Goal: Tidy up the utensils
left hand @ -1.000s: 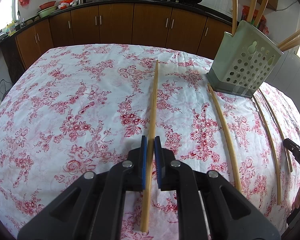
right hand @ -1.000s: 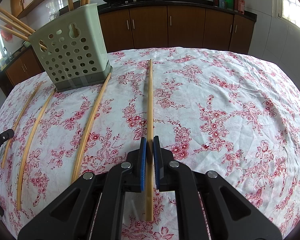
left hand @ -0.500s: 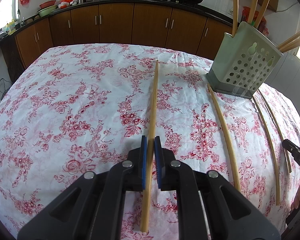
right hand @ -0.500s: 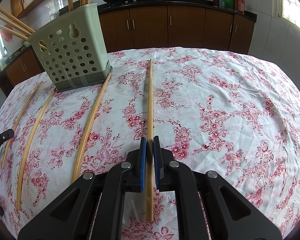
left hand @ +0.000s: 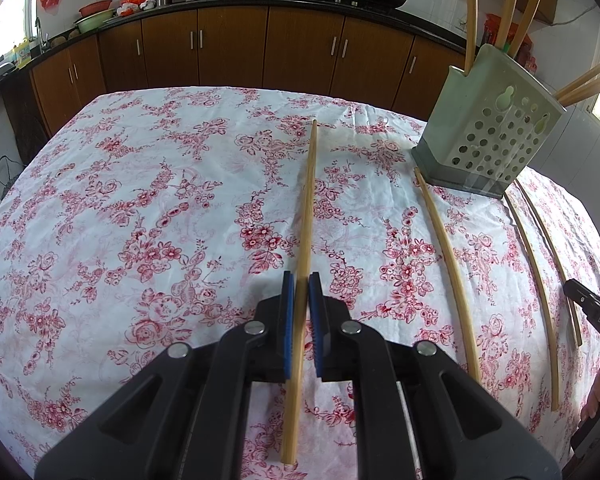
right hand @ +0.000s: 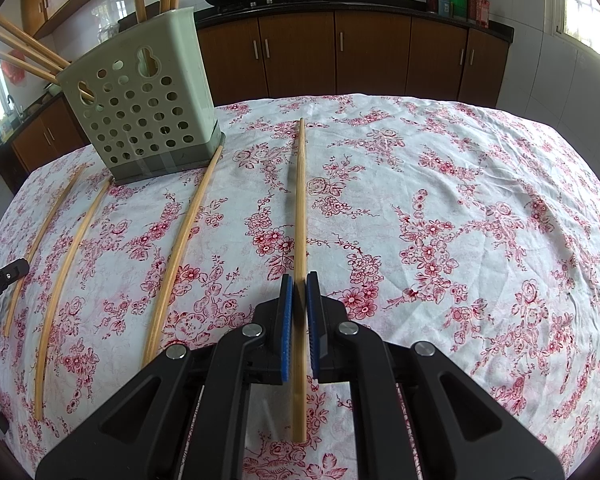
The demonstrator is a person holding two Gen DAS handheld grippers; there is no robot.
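My left gripper is shut on a bamboo chopstick that points away over the floral tablecloth. My right gripper is shut on another bamboo chopstick, held just above the cloth. A pale green perforated utensil holder with several chopsticks standing in it sits at the far right in the left wrist view, and it also shows at the far left in the right wrist view. Three loose chopsticks lie on the cloth between the two grippers.
The table is covered by a white cloth with red flowers. Brown kitchen cabinets and a counter with woks stand behind it. The right gripper's tip shows at the right edge of the left wrist view.
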